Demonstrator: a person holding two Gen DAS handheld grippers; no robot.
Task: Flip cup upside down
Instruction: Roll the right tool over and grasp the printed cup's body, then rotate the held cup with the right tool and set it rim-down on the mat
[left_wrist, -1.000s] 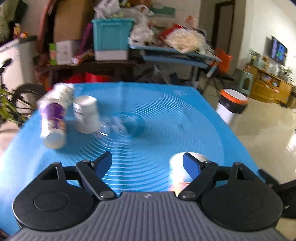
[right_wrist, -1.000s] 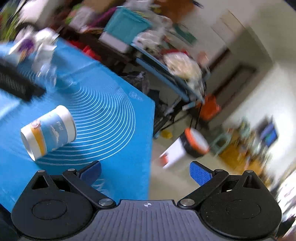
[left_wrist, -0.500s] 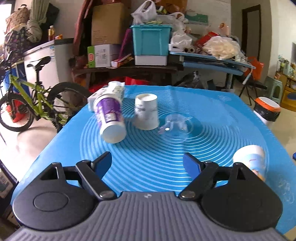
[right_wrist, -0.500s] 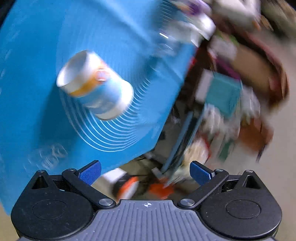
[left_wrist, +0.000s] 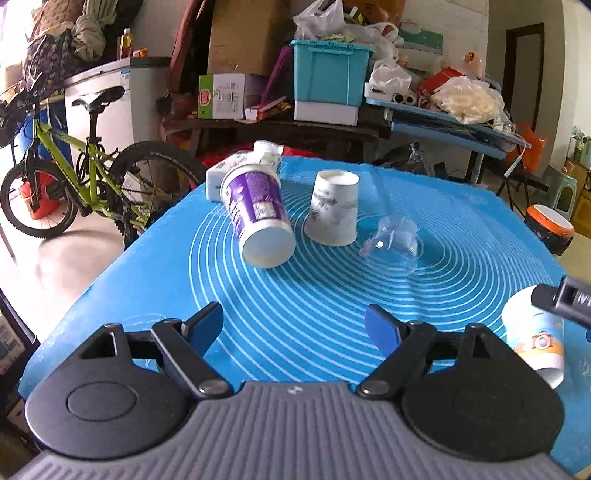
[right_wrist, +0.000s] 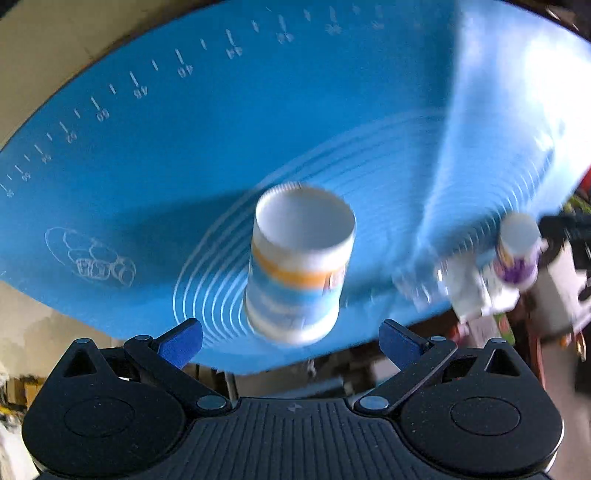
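A white, blue and orange paper cup (left_wrist: 535, 336) lies on its side on the blue mat (left_wrist: 332, 295) at the right, partly behind my left gripper's body. In the rolled, blurred right wrist view the same cup (right_wrist: 299, 266) lies just ahead of my right gripper (right_wrist: 291, 341), which is open and empty, jaws wide on either side of it without touching. My left gripper (left_wrist: 295, 325) is open and empty above the mat's near edge. Part of the right gripper (left_wrist: 565, 299) shows at the right edge of the left wrist view, over the cup.
A purple and white cup (left_wrist: 258, 218) lies on its side against a white packet (left_wrist: 240, 170). A white paper cup (left_wrist: 334, 212) stands upside down and a clear plastic cup (left_wrist: 393, 240) lies beside it. A bicycle (left_wrist: 74, 177), cluttered shelves and a bin (left_wrist: 550, 229) surround the table.
My right gripper has rolled over and swung in above the blue and orange cup, which now sits between its open jaws. My left gripper has stayed roughly in place.
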